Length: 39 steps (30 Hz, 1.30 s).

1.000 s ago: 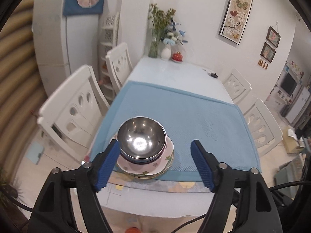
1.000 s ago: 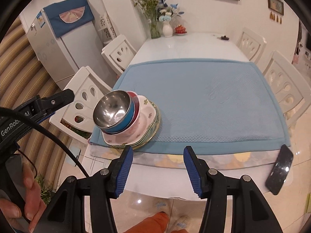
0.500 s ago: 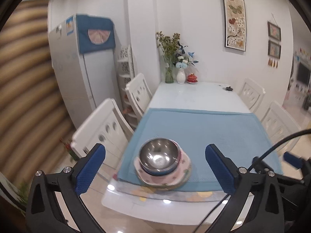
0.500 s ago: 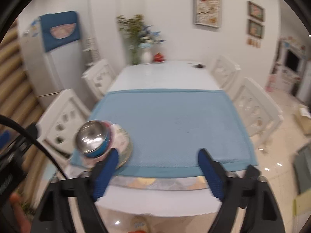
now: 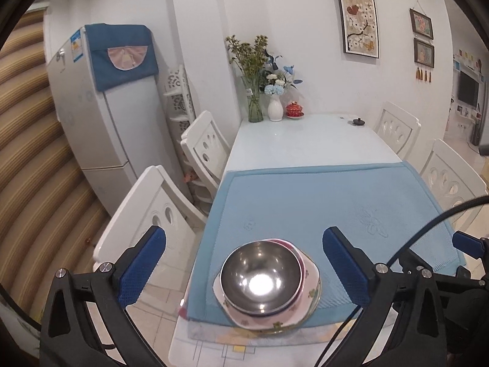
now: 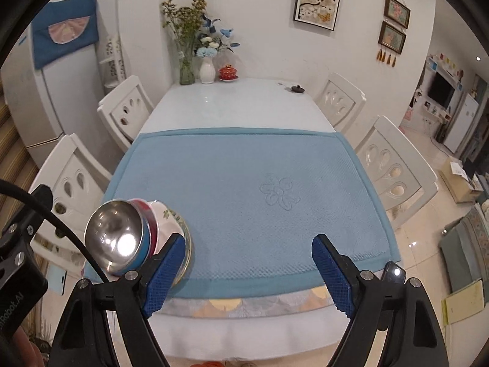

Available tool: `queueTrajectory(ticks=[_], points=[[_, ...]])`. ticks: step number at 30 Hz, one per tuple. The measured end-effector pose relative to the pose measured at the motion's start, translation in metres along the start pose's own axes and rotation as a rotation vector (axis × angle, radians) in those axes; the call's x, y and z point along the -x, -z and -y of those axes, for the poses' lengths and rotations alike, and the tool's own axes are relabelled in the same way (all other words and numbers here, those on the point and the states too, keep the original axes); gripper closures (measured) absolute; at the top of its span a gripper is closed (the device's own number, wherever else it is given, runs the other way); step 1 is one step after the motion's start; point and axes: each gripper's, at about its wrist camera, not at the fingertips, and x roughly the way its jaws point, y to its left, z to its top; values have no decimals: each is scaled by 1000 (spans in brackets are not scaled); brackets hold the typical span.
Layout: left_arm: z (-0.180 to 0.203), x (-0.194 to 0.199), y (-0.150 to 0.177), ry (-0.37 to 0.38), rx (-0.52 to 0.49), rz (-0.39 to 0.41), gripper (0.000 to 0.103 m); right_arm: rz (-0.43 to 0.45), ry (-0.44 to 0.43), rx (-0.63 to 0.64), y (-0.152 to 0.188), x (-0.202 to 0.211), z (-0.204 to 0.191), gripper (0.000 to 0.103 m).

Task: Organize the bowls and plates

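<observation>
My left gripper (image 5: 244,269) and right gripper (image 6: 249,272) hung spread, empty. The steel bowl (image 5: 261,276) topped the stacked plates (image 5: 305,302) at the blue mat's (image 5: 336,208) near-left corner; I judged a level rim pinch best.

both grippers are the same build: left gripper (image 5: 244,263) and right gripper (image 6: 249,270) have black angular frames, silver screws at the joints, and blue dimpled finger pads (image 6: 165,275). a black cable (image 5: 412,235) loops by, and there's white "robot.ai" lettering (image 6: 10,307) on the other unit's side.
</observation>
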Motion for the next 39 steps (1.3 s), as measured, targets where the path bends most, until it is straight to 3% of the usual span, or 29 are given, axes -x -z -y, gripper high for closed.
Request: queueTrajectory(ticks=[4, 11, 21, 39], points=[[1, -21, 0, 6, -19, -48, 0, -12, 11, -18, -10, -13, -9, 20], [-12, -43, -3, 85, 27, -114, 1, -28, 23, -41, -16, -24, -16, 20], [-13, -39, 3, 73, 4, -109, 1, -44, 13, -23, -13, -27, -20, 20], [-17, -34, 15, 62, 48, -162, 1, -71, -10, -9, 1, -20, -17, 20]])
